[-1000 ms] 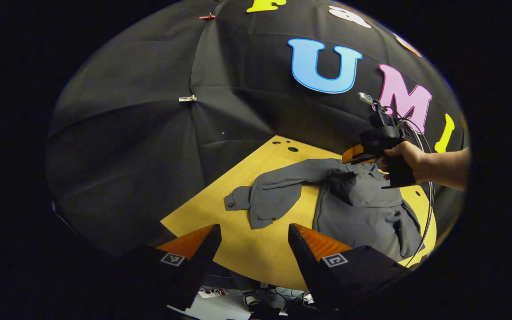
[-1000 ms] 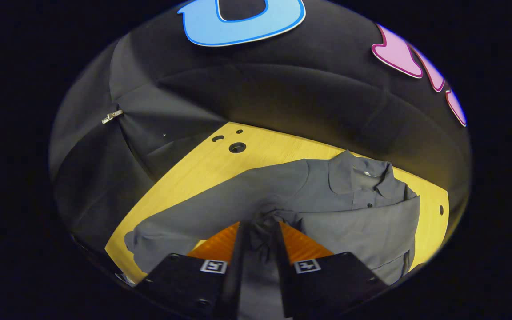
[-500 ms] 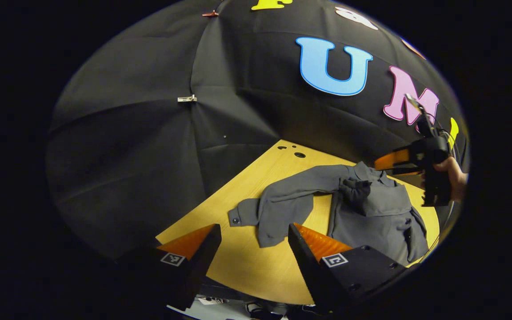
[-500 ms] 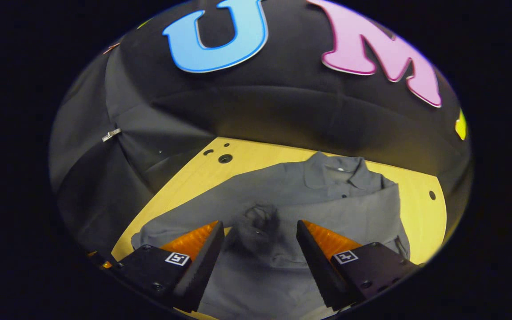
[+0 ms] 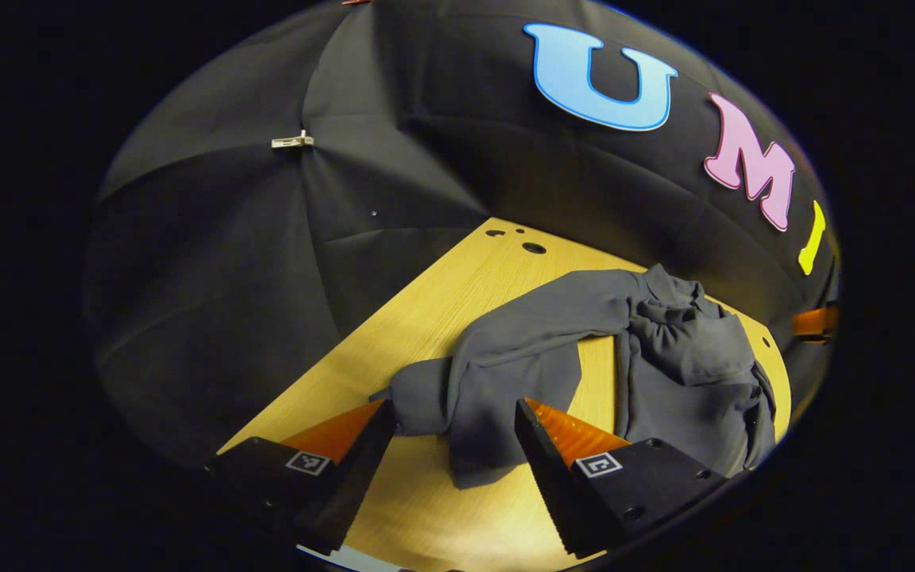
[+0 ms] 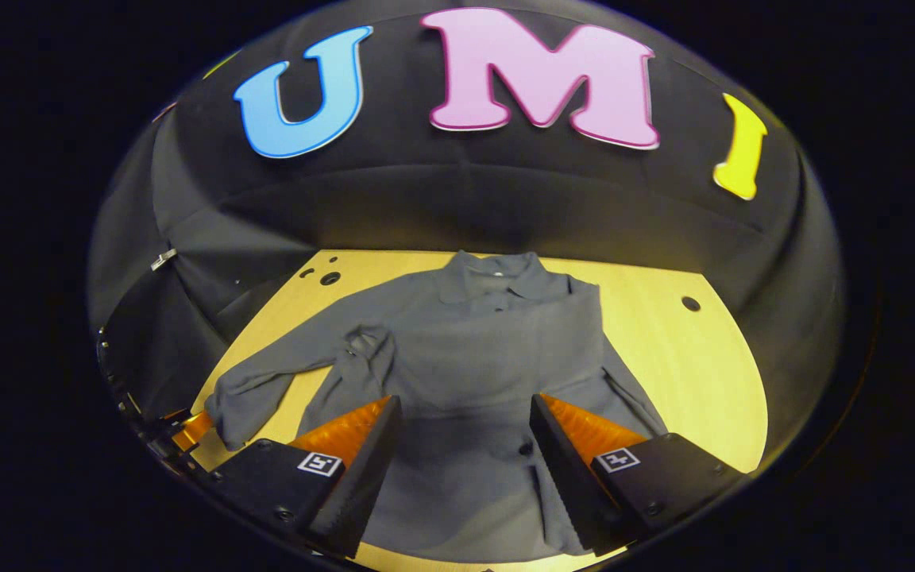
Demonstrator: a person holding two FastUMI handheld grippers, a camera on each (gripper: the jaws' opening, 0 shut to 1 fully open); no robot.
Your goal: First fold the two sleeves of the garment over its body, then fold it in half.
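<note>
The booth wall is black cloth and it curves behind the whole scene; one small metal clip is pinned on a seam of it. In front of the wall stands one wooden table with a light yellow top. It has several round holes: three near the far left corner and one alone on the right side.

On the table lies one grey garment, a shirt with a collar at the far edge, near the wall. Its body is spread flat in the middle of the table. One sleeve is folded over the body on the right side. The other sleeve stretches out to the left over the bare wood, and its cuff end is bunched near the table's left edge.

There are two grippers. The left gripper hangs just above the outstretched sleeve with its jaws apart, and the cloth lies between and under them; I cannot tell if they touch it. The right gripper is over the lower body of the garment, jaws wide apart, holding nothing.
</note>
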